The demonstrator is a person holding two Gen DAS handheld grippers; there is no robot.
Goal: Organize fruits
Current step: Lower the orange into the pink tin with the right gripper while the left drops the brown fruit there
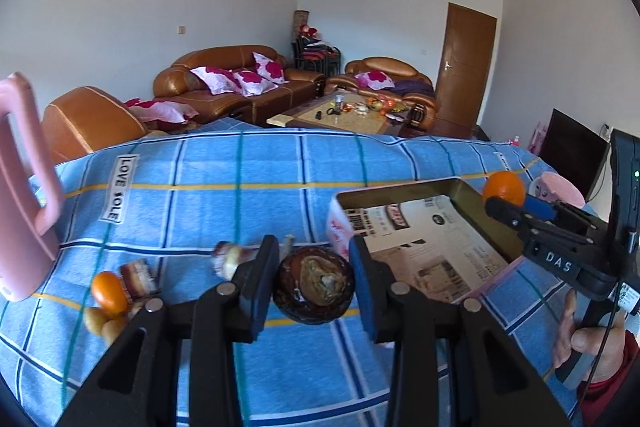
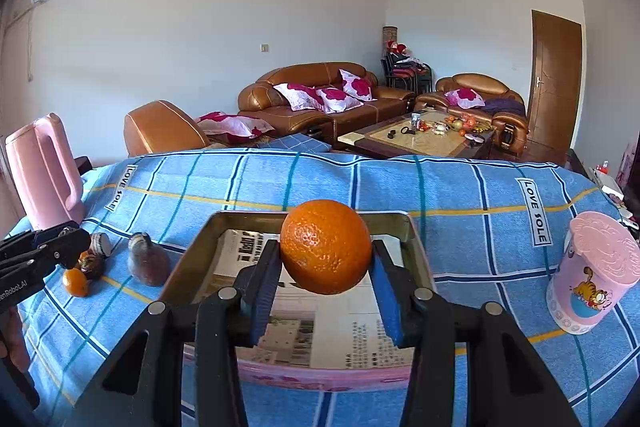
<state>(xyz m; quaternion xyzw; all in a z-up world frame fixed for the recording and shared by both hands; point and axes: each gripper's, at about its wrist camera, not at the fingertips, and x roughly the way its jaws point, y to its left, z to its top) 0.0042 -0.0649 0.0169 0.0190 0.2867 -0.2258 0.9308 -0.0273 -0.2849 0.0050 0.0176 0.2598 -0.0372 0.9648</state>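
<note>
Flanking the tin [image 2: 416,247]: a pink jug [image 2: 44,171] and pink cup [image 2: 592,279].

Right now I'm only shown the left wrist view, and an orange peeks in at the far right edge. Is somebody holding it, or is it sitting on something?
Observer: The right gripper holds the orange, clamped from both sides.
Operator: What's underneath it?
Observer: It hangs over the far half of the tray, above the newspaper that lines it, and looks lifted clear.
Operator: And the pink thing behind it?
Observer: A pink cup with a cartoon orange cat printed on it, standing on the cloth to the right of the tray.
</note>
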